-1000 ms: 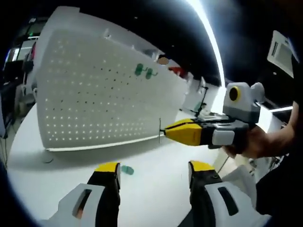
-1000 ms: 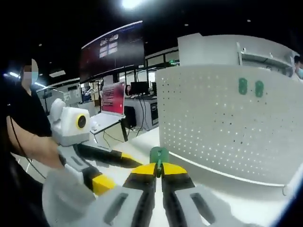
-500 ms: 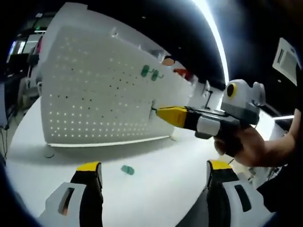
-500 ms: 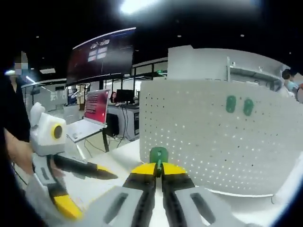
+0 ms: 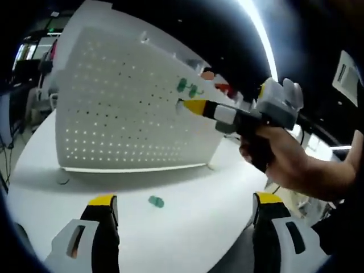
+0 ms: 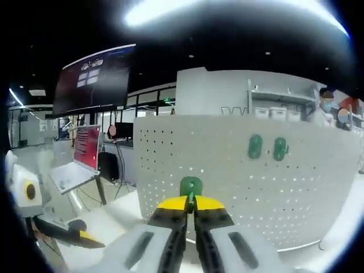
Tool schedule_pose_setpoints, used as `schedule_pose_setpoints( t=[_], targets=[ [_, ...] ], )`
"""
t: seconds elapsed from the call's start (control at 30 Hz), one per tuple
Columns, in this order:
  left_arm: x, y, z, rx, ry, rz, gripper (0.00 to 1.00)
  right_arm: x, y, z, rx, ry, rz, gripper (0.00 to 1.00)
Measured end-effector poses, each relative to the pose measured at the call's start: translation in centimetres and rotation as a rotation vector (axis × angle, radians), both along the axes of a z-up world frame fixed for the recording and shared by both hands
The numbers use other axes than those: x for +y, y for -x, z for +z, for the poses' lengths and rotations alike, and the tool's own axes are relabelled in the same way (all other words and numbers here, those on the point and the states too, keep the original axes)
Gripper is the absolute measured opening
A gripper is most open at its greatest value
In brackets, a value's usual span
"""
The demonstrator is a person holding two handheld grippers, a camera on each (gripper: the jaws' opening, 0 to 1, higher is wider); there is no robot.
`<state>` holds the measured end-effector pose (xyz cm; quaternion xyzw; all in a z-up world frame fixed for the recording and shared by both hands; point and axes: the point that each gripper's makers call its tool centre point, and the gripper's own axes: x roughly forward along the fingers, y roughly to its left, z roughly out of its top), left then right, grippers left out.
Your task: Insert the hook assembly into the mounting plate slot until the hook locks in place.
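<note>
The white perforated mounting plate (image 5: 125, 114) (image 6: 239, 176) stands upright on the white table (image 5: 182, 222). Two green hooks (image 5: 187, 87) (image 6: 265, 147) hang on it near its top. My right gripper (image 6: 191, 200) is shut on a green hook (image 6: 191, 186), held up in front of the plate. In the left gripper view the right gripper (image 5: 185, 106) has its yellow tip close to the plate, just below the two hung hooks; contact is unclear. My left gripper (image 5: 182, 200) is open and empty, low over the table. Another green hook (image 5: 155, 200) lies on the table between its jaws.
A person's hand (image 5: 284, 165) holds the right gripper. Behind the plate stands a white shelf unit (image 6: 227, 91). To the left are desks with a laptop (image 6: 79, 159) and a large dark screen (image 6: 94, 79). People stand far off at right.
My right gripper has risen and moved toward the plate with the green hook, ending just below the two hung hooks. My left gripper's jaws have spread wider.
</note>
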<state>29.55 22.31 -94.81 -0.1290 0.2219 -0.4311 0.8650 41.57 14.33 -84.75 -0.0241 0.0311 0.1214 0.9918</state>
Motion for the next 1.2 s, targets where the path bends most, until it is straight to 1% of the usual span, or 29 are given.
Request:
schedule_pose_setpoints(
  t=[0.17, 0.37, 0.5, 0.57, 0.6, 0.67, 0.83, 0.9, 0.97, 1.2],
  targets=[
    [0.0, 0.2, -1.0, 0.022, -0.006, -0.008, 1.00, -0.7, -2.4, 1.2, -0.015, 0.003, -0.030, 0.00],
    [0.3, 0.4, -1.4, 0.042, -0.003, -0.006, 1.00, -2.1, -5.1, 2.7, -0.040, 0.014, -0.081, 0.00],
    [0.6, 0.2, -1.8, 0.054, -0.003, 0.001, 0.99, -3.0, -6.5, 3.7, -0.063, 0.015, -0.120, 0.00],
    [0.7, 0.0, -1.8, 0.056, -0.001, 0.004, 0.98, -3.0, -7.0, 4.1, -0.075, 0.013, -0.126, 0.00],
    [0.8, -0.1, -1.8, 0.057, 0.002, 0.007, 0.97, -2.9, -7.3, 4.2, -0.080, 0.024, -0.129, 0.00],
    [0.9, -0.3, -1.9, 0.074, 0.017, 0.013, 0.96, -3.2, -7.7, 4.6, -0.100, 0.051, -0.150, 0.00],
    [1.1, -0.2, -2.2, 0.082, 0.005, 0.015, 0.97, -3.6, -8.5, 5.1, -0.111, 0.034, -0.169, 0.00],
    [1.1, -0.2, -2.2, 0.084, 0.003, 0.016, 0.97, -4.0, -8.7, 5.3, -0.112, 0.009, -0.182, 0.00],
    [1.1, -0.1, -2.3, 0.088, -0.001, 0.018, 0.97, -4.3, -8.9, 5.4, -0.118, 0.012, -0.200, 0.00],
    [1.3, -0.1, -2.7, 0.096, -0.008, 0.022, 0.97, -4.5, -9.6, 5.1, -0.116, 0.026, -0.226, 0.00]
  ],
)
